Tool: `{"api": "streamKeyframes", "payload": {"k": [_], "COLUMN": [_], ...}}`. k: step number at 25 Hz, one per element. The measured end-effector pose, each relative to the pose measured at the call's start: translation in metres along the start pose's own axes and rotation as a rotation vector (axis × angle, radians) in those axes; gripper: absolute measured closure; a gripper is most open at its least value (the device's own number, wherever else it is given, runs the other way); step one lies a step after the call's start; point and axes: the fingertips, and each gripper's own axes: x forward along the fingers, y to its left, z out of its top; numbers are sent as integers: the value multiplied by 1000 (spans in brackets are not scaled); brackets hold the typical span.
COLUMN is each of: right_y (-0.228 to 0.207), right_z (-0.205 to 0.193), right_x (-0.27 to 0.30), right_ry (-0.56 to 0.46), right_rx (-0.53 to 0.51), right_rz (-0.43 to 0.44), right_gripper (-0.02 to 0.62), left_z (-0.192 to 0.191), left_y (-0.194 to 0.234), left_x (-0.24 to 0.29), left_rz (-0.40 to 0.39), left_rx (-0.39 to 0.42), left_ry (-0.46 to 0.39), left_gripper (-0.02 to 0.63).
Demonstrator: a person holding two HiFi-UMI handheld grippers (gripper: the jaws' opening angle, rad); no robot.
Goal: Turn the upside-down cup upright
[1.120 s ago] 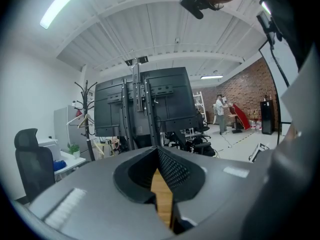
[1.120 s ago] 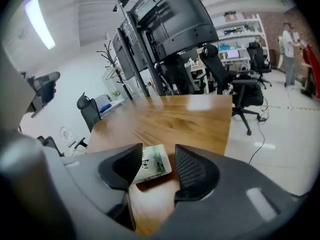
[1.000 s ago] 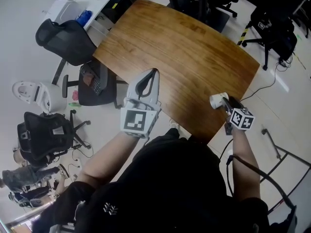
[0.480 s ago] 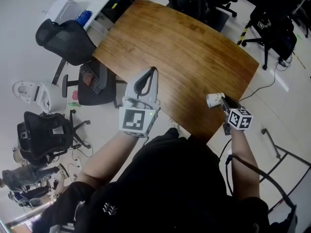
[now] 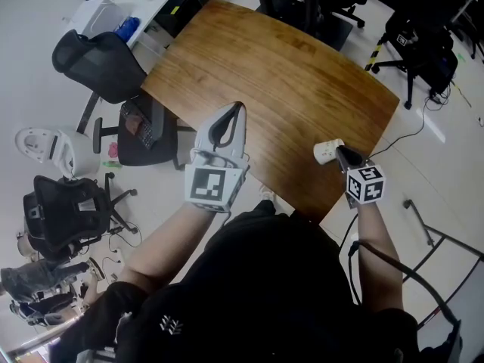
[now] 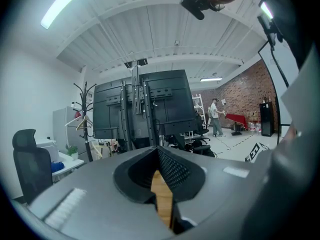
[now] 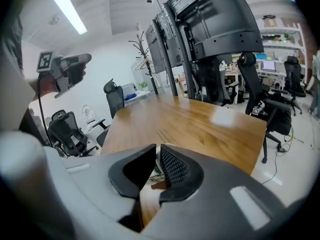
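A small white cup (image 5: pixel 325 152) hangs tilted just above the near right corner of the wooden table (image 5: pixel 280 74). My right gripper (image 5: pixel 337 153) pinches its wall; the jaws have just been closing with the cup between them. In the right gripper view only a sliver of the cup (image 7: pixel 157 159) shows between the nearly touching jaws of that gripper (image 7: pixel 155 148). My left gripper (image 5: pixel 240 110) hovers over the table's near left edge, shut and holding nothing. The left gripper view shows its jaws (image 6: pixel 157 150) together, with only a strip of table (image 6: pixel 162 199) visible below.
Black office chairs (image 5: pixel 102 63) and a white desk (image 5: pixel 121 10) stand left of the table. More chairs (image 5: pixel 423 44) and cables lie beyond its far right side. A metal frame (image 5: pixel 439 237) is on the floor at right. Monitor stands (image 7: pixel 210 29) rise past the table's far end.
The right gripper closed on the cup, lifted it off the table and carried it a little left while rolling, so the cup now tilts. The left gripper stayed put.
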Motion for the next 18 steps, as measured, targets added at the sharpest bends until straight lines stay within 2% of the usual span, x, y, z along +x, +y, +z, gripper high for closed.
{"api": "streamKeyframes", "payload": {"k": [6,10,18], "right_y": [15,27,33], "right_z": [4,-7,-7], "right_x": [6,16,31], "right_ry": [21,79,91], "right_rx": [-36,-76,-43], "right_rz": [20,31,32], "right_gripper": [584,586,584], "left_z": [1,-2,-8], "left_y": [-4,-3,6], "left_x": [1,1,0], "left_rz": [-12,-13,2], "left_rx": [26,21,1], "left_ry": [-21,-18,-7], "left_gripper": [606,606,606]}}
